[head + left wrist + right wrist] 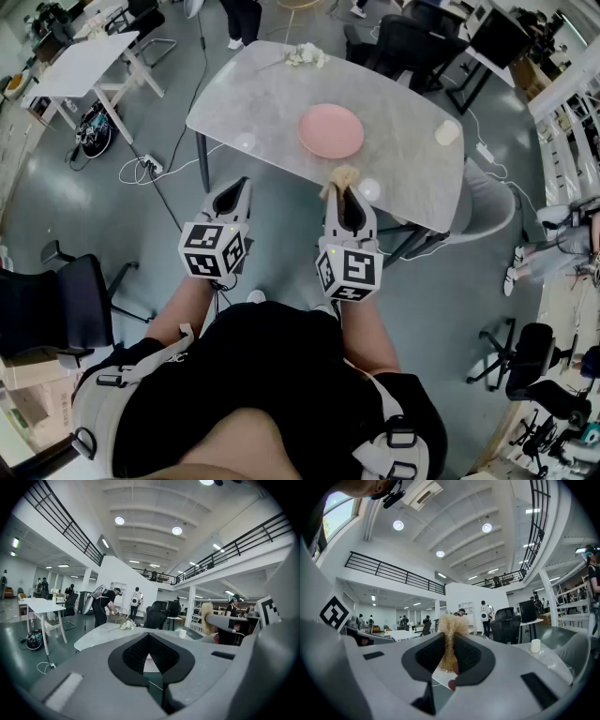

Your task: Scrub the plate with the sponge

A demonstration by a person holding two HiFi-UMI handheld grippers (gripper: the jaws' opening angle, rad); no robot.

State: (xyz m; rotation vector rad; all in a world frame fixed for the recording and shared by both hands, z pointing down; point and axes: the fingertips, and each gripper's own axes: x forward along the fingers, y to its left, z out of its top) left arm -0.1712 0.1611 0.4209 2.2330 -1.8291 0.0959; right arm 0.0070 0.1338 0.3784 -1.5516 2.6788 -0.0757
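Pink plate (pixel 331 130) on table (pixel 253 94), right claw (pixel 345 192) (gripping sponge (pixel 343 175))

Bright, even light comes from round ceiling lamps (pixel 119 521) high above the left hand-held gripper (pixel 238 186) and the right hand-held gripper (pixel 343 189). Shadows are faint. Two pale glare spots (pixel 246 142) sit on the bench (pixel 234 94) just ahead of them. Both gripper views bend strongly, with black corners, and the near gripper bodies look soft.

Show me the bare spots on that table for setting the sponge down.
Widest bare patch: the table's left half, between the pink plate and the left edge. A narrower strip lies between the plate and the white cup. The far edge holds white flowers; nothing is crowded.
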